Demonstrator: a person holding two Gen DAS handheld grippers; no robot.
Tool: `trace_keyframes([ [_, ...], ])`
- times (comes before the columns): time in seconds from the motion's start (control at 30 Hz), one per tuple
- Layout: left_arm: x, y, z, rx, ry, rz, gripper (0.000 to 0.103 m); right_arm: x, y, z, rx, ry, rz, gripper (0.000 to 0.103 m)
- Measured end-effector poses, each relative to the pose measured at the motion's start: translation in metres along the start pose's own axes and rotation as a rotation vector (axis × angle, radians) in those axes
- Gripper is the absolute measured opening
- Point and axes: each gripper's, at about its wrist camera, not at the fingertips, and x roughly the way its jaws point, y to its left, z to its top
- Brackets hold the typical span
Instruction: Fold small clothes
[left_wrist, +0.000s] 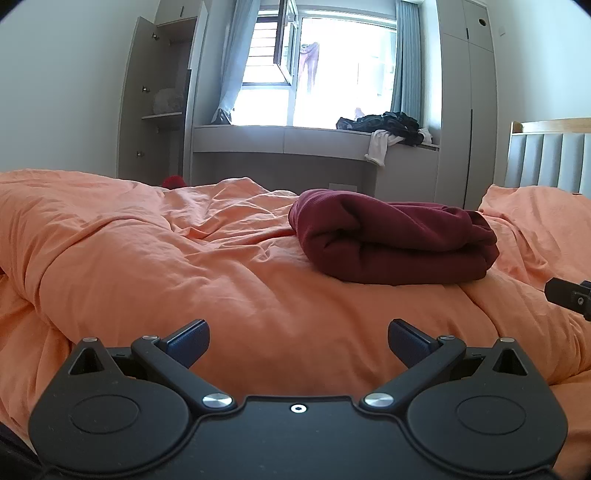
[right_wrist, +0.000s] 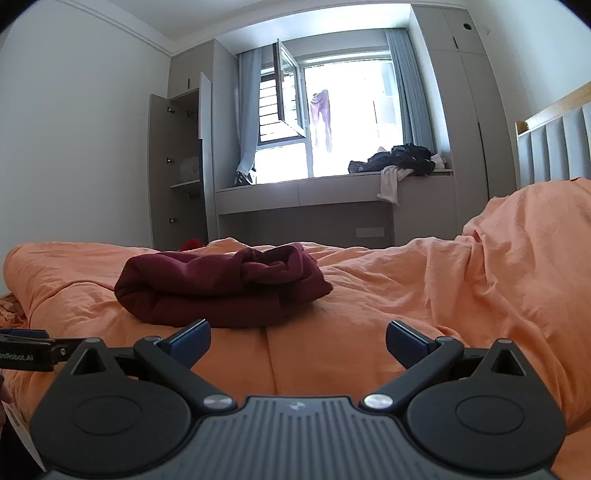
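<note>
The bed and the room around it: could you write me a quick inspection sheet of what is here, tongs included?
Surface: orange duvet, rumpled, covering the bed.
Job's things: one dark red garment, folded into a thick bundle, lying on the duvet.
Clutter: pile of dark and white clothes on the window bench; something red just past the far edge of the bed.
Grippers: left tongs open, holding nothing; right tongs open, holding nothing; both short of the garment.
Cables: nothing seen.
Surroundings: bright window with one pane swung open, blue curtains, open wardrobe, padded headboard.
</note>
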Motion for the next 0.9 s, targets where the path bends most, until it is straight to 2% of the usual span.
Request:
trace_keyframes([
  [0.9, 0.0006, 0.0051, -0.0003, -0.033, 0.012, 0.005, 0.103, 0.0025, -0.0019, -0.0010, 0.008, 0.013, -0.012, 0.103],
])
